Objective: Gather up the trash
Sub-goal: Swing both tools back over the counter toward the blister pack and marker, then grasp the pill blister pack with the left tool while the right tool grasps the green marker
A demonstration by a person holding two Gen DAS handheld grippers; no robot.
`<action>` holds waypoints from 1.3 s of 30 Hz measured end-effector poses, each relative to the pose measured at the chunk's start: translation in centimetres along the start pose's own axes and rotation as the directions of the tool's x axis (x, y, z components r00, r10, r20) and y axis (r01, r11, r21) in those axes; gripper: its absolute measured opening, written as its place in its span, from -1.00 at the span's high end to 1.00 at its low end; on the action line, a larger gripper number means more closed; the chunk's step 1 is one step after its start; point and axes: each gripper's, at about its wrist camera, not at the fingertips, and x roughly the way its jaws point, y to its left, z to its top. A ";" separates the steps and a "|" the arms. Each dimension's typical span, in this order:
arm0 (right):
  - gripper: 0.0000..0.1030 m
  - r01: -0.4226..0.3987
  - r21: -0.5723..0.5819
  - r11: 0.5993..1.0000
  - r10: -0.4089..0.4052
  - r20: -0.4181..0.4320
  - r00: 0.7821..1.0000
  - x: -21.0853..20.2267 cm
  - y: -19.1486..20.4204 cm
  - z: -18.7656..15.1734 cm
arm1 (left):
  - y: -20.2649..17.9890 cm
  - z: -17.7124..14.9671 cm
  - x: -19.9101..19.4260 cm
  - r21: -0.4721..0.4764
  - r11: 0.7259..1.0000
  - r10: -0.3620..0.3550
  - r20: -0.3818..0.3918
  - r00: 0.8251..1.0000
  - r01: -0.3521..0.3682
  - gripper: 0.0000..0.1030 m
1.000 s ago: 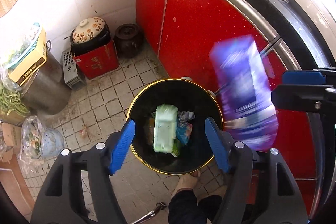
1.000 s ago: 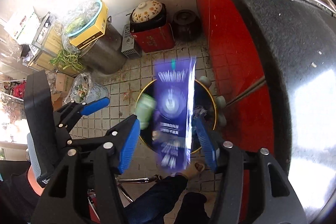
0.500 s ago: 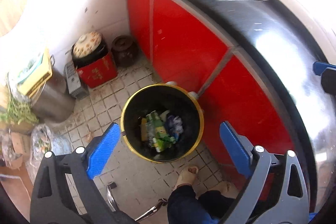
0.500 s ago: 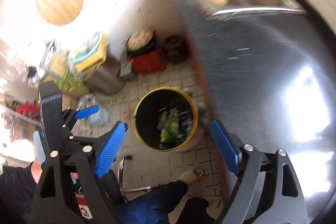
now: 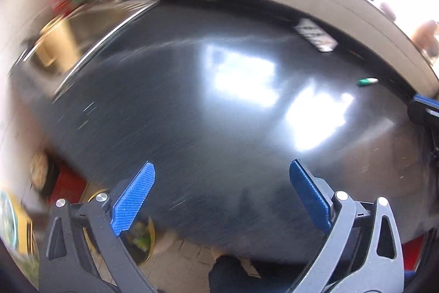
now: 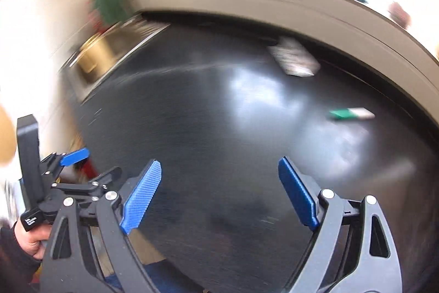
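Both views are blurred. Nearest the left wrist camera, the left gripper (image 5: 221, 179) is seen with its blue pads spread wide and nothing held between them. The right gripper (image 6: 219, 174) is likewise held wide apart and empty. Below the left gripper's near finger, part of the yellow-rimmed trash bin (image 5: 145, 239) is glimpsed on the floor, with green scraps inside. Both grippers are poised over the dark glossy countertop (image 5: 192, 114). Farther across it, a small green-and-white piece of trash (image 6: 351, 113) is seen lying flat, well apart from either gripper. Beyond that, near the back edge, a pale flat wrapper (image 6: 295, 59) is seen; its print cannot be read
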 end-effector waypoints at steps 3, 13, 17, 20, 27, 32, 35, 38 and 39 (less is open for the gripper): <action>-0.64 0.050 0.105 0.993 -0.052 0.014 0.999 -1.3 -4.8 -1.0 | -4.0 2.1 0.6 0.054 0.998 -0.045 -0.006 0.999 0.046 -0.86; -0.64 0.091 0.268 0.959 -0.101 0.025 0.995 -2.3 -12.4 -2.6 | -12.6 5.2 2.7 0.153 0.983 -0.097 -0.056 0.994 0.105 -0.86; -0.64 0.090 0.243 0.966 -0.099 0.022 0.995 -1.7 -12.8 -1.8 | -14.8 7.8 4.4 0.175 0.979 -0.096 -0.059 0.994 0.105 -0.86; -0.64 0.085 0.236 0.968 -0.091 0.016 0.996 -0.9 -13.3 -0.8 | -16.4 10.4 5.9 0.177 0.980 -0.089 -0.049 0.995 0.096 -0.86; -0.64 0.084 0.236 0.968 -0.081 -0.023 0.996 2.1 -15.5 1.6 | -19.6 17.6 12.2 0.094 0.995 -0.036 -0.071 0.997 0.042 -0.86; -0.64 0.089 0.256 0.963 -0.071 -0.078 0.994 5.2 -17.2 3.0 | -21.7 22.2 17.1 0.055 0.998 0.014 -0.083 0.996 -0.010 -0.86; -0.64 0.091 0.280 0.956 -0.063 -0.105 0.992 7.4 -18.0 4.2 | -22.4 24.3 20.2 0.035 0.998 0.055 -0.089 0.994 -0.052 -0.86; -0.64 0.102 0.321 0.942 -0.066 -0.121 0.990 9.8 -18.5 5.8 | -22.5 25.1 22.3 0.026 0.996 0.088 -0.103 0.991 -0.086 -0.86; -0.64 0.111 0.339 0.934 -0.072 -0.126 0.989 10.9 -18.6 6.5 | -22.3 25.2 23.0 0.020 0.995 0.098 -0.111 0.989 -0.096 -0.85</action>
